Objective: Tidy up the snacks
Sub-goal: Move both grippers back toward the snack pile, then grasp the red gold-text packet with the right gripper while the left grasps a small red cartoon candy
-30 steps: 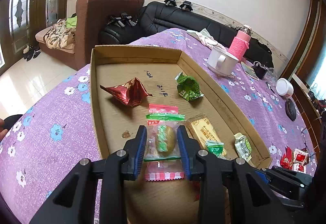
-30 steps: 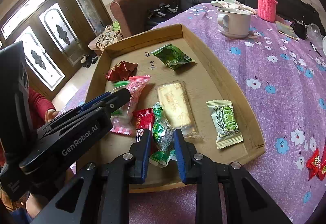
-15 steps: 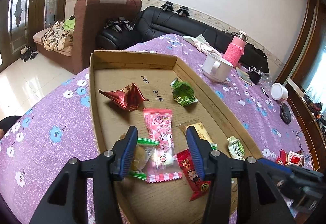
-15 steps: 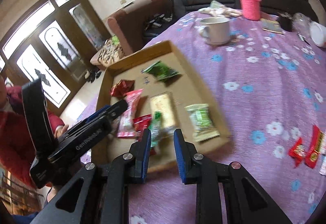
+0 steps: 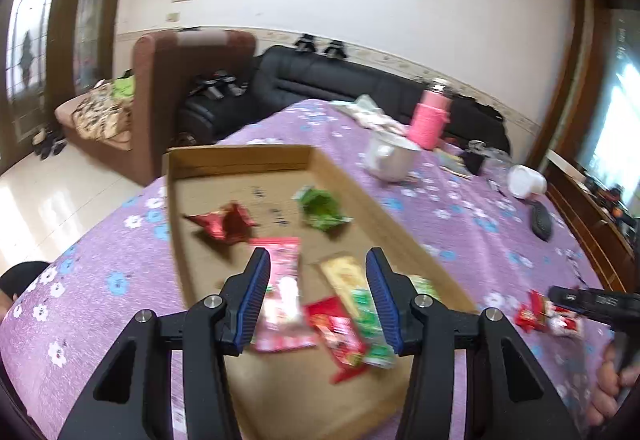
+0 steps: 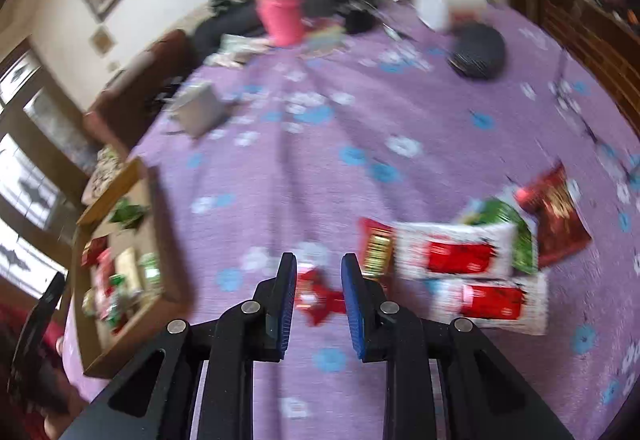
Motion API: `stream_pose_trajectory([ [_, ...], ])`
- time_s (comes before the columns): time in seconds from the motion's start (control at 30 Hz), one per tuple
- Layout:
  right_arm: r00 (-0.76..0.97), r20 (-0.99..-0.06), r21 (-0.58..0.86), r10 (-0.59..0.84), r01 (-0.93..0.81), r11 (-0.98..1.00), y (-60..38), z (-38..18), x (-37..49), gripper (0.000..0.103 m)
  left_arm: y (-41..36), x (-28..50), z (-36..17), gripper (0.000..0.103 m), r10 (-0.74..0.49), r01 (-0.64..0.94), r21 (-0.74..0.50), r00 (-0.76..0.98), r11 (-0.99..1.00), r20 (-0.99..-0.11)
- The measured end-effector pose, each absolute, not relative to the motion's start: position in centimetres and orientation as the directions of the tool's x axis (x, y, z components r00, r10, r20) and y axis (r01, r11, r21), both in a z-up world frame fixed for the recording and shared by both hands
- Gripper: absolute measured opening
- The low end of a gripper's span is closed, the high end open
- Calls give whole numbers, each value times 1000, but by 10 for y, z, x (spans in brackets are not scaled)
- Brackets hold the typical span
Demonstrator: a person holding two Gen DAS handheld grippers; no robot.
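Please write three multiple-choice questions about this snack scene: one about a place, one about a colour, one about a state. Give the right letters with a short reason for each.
1. Where does the green wrapper lie?
A. inside the cardboard tray
B. on the black sofa
C. in the white mug

2. What colour is the bottle beside the mug?
A. blue
B. pink
C. yellow

3. How is the left gripper?
A. shut on a snack
B. out of view
C. open, holding nothing

Answers: 1 A, it rests on the tray floor near the far end. 2 B, its sleeve is plainly pink. 3 C, the jaws stand wide apart above the snacks, touching none.
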State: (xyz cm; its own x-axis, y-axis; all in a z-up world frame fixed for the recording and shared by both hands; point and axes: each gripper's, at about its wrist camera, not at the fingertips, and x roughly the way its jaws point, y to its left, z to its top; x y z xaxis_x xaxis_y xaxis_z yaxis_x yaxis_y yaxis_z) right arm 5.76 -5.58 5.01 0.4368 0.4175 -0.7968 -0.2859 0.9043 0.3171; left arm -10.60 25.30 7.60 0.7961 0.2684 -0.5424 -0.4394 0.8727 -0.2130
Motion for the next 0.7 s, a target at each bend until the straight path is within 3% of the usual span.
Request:
stream_pose_trajectory([
  [0.23,425,-842,250,331,-236,939,-54,35,68,25,200,-88,83,52,141,-290,-180,811,940,-568],
  [0.43,430,-837,257,340,-239,936,-58,25,71,26,165,-77,75,52,77,-202,-145,800,969,-596],
  [0.7,489,-820,152,298,-315,937,-45,23,66,26,131,-62,62,52,10,-116,-122,762,986,-648],
])
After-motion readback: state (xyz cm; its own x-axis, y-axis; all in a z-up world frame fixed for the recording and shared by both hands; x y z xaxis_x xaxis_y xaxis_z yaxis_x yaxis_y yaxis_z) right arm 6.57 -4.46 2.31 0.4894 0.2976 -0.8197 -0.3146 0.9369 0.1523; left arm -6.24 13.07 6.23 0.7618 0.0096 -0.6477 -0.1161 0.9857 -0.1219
